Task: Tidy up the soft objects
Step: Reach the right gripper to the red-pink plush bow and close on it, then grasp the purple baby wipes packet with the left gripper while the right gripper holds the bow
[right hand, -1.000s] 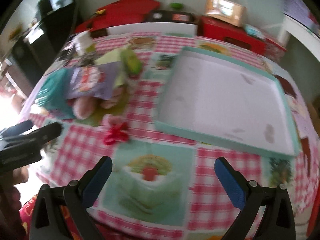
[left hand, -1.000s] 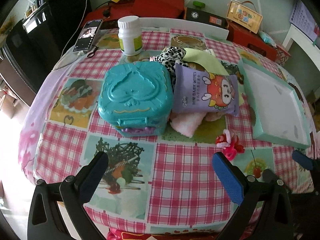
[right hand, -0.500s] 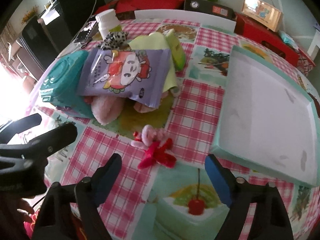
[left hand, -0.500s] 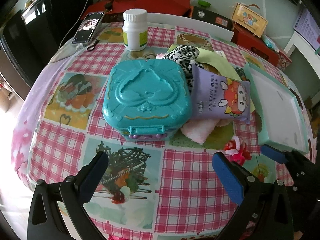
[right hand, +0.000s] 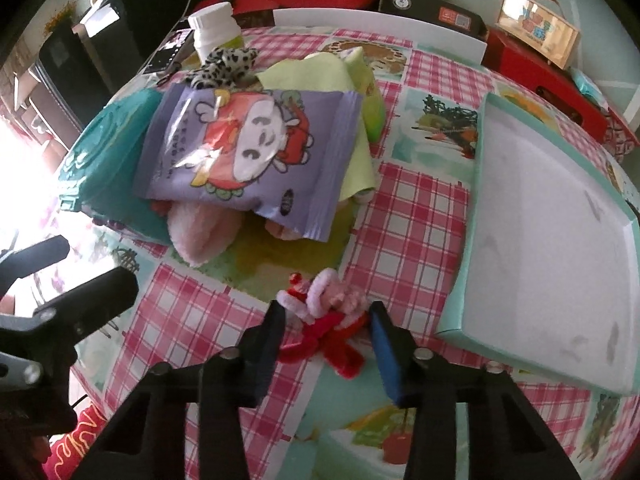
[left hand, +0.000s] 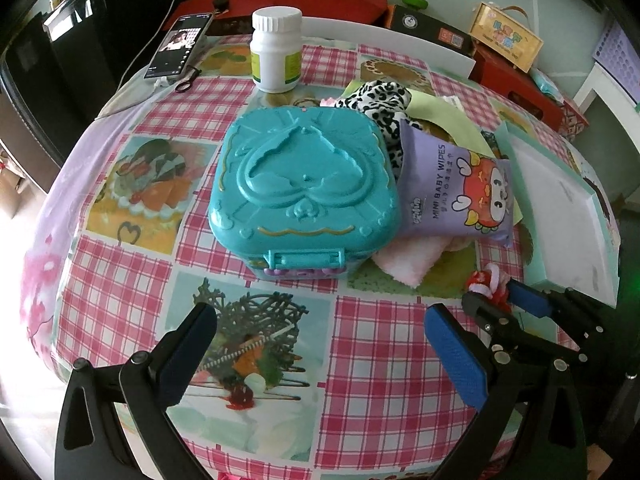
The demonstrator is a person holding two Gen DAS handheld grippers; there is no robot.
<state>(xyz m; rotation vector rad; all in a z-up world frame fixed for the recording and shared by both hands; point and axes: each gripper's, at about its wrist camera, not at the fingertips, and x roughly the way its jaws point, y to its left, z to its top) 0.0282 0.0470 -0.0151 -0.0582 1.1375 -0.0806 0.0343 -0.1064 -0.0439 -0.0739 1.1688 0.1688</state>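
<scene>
Purple wipes pack (left hand: 456, 192): printed "MINI BABY WIPES" beside a red cartoon character; it is lying flat atop the soft pile, its long axis running from the teal case toward the tray, one end leaning against the case.

Teal plastic case (left hand: 304, 188): embossed heart on the lid, front latch fastened, contents hidden.

Soft pile: pink fluffy cloth (left hand: 408, 258) is poking out under the pack; leopard-print fabric (left hand: 380, 98) and a yellow-green cloth (right hand: 312, 78) are sitting behind it.

Red-and-pink pipe-cleaner ornament (right hand: 328, 316): it is lying on the checked tablecloth (left hand: 384, 360), near the tray's front corner, its red strands trailing toward the camera in the right wrist view.

Mint-rimmed white tray (right hand: 556, 232): nothing is lying in it.

White bottle (left hand: 276, 54), green label unreadable, is standing upright beside a phone (left hand: 176, 46).

Right gripper (right hand: 328, 320): jaws are partly closed, bracketing the ornament; whether the pads are touching it cannot be told.

Left gripper (left hand: 320, 352): it is hovering with jaws spread wide, holding nothing.
</scene>
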